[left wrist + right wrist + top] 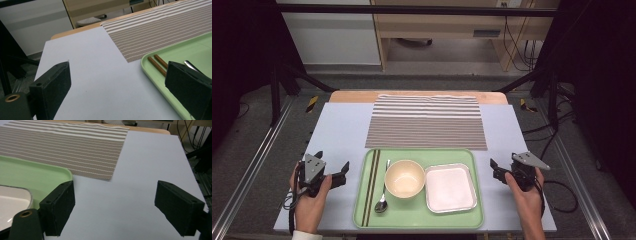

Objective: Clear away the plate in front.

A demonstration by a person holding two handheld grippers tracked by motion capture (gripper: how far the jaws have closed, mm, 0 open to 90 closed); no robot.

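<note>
A green tray lies at the table's near middle. On it are a pair of brown chopsticks, a metal spoon, a cream bowl and a square white dish. Behind the tray lies a striped placemat. My left gripper rests just left of the tray, open and empty; its own view shows the tray rim and chopsticks. My right gripper sits just right of the tray, open and empty, with the dish's corner at its left.
A pale blue sheet covers the table, with a wooden edge at the far side. Black frame posts stand at both sides, and cables trail off to the right.
</note>
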